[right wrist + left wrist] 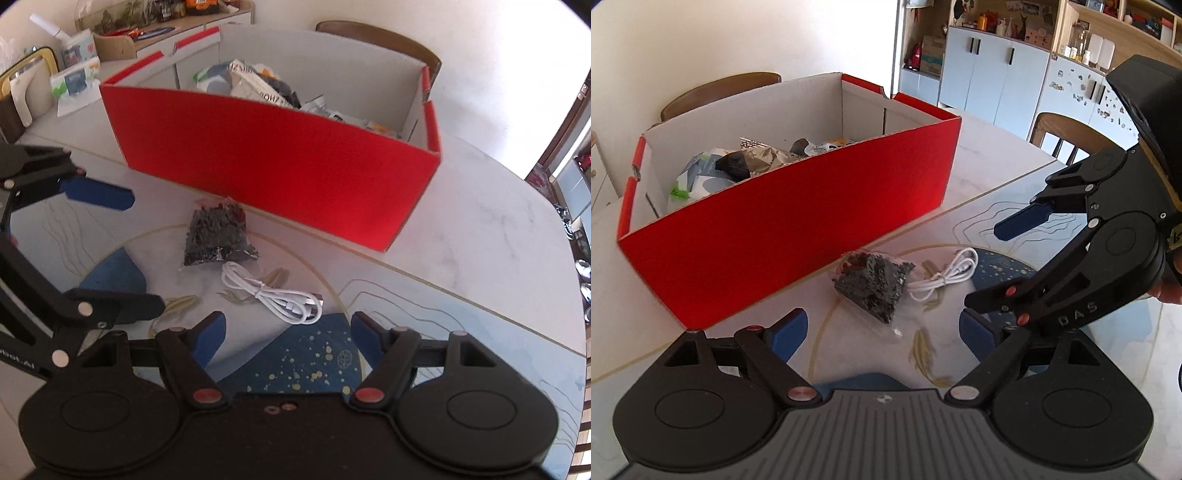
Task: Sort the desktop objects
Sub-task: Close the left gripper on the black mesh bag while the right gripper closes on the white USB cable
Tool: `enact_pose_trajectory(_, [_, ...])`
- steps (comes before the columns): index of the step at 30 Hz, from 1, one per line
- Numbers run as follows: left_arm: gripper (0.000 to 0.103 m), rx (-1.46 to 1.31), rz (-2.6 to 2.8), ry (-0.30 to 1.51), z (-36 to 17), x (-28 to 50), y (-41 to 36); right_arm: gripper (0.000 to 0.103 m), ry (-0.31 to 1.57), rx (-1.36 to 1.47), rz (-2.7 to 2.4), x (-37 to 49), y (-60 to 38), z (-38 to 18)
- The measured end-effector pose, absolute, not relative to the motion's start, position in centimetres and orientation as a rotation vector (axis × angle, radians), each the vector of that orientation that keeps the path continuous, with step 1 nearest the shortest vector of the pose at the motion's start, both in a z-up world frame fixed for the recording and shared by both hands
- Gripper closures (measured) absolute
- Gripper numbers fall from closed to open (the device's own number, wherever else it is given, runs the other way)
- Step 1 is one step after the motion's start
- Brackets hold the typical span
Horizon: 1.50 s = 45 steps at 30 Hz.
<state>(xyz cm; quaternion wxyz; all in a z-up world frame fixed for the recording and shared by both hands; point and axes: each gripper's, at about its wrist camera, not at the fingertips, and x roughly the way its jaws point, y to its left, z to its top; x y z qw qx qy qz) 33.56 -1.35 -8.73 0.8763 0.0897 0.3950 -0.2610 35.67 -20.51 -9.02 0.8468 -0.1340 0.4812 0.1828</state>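
Observation:
A clear bag of dark dried bits (871,284) (218,232) lies on the patterned table mat, just in front of the red cardboard box (798,221) (280,177). Beside the bag lies a coiled white cable (945,277) (277,299). The box holds several packets and wrappers. My left gripper (882,328) (125,251) hovers open over the bag with nothing between its blue pads. To its right, my right gripper (288,328) (1001,262) stands open just above the cable, also holding nothing.
The white marble table (480,229) runs on to the right of the box. Wooden chairs (720,88) (1067,136) stand behind the table. Tissue packs (74,81) sit at the far left edge. Pale cabinets (997,74) line the back wall.

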Motion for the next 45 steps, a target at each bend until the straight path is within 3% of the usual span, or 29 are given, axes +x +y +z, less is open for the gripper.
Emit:
enact_pose_trajectory(20, [0.014, 0.279, -0.625, 0.813, -10.4, 37.4, -2.3, 0.031, 1.064, -0.212, 0.384, 38.2, -21.3, -10.8])
enact_pose_trajectory(23, [0.014, 0.235, -0.622, 0.841, -10.6, 38.1, -2.0, 0.037, 1.050, -0.213, 0.400, 37.9, -21.4, -10.7])
enact_pose_trajectory(24, [0.015, 0.224, -0.622, 0.846, -10.6, 38.2, -2.0, 0.043, 1.044, -0.215, 0.407, 37.7, -21.4, -10.6])
enact_pose_trajectory(27, [0.021, 0.200, -0.643, 0.861, -10.6, 38.3, -2.0, 0.058, 1.036, -0.228, 0.430, 37.4, -21.2, -10.4])
enact_pose_trajectory(34, [0.043, 0.191, -0.643, 0.894, -10.8, 38.7, -2.1, 0.059, 1.033, -0.242, 0.428, 36.3, -21.5, -10.3])
enact_pose_trajectory(42, [0.053, 0.211, -0.651, 0.910, -11.1, 39.0, -2.9, 0.060, 1.051, -0.211, 0.374, 34.8, -24.0, -10.3])
enact_pose_trajectory(45, [0.063, 0.224, -0.650, 0.913, -11.0, 38.9, -3.4, 0.061, 1.057, -0.194, 0.357, 34.0, -24.8, -10.2])
